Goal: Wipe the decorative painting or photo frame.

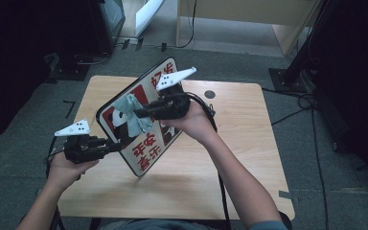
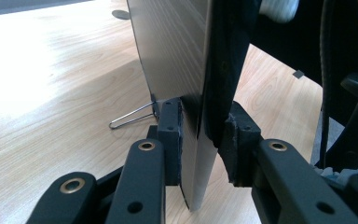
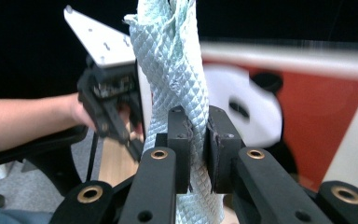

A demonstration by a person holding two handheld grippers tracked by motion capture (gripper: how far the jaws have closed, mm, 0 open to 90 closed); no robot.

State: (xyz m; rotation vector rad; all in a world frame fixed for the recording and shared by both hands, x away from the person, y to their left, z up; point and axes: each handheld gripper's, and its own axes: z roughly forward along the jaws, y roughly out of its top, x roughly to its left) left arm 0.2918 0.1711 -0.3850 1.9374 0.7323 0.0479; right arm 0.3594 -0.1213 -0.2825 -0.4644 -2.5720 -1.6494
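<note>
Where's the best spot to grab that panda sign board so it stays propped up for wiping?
Grip the panda sign board by its thin lower-left edge, coming in from the side as the left gripper does. The flat panel fits between the jaws there, leaving its printed face free for the cloth.

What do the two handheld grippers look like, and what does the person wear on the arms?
Both the left gripper and right gripper are black, with two-link jaws studded with brass-coloured rivets and ending in blocky black pads. Each carries a pale three-cornered plate with small dark holes on top. A black cable trails from the right one. The forearms are bare; a blue-grey sleeve edge shows.
</note>
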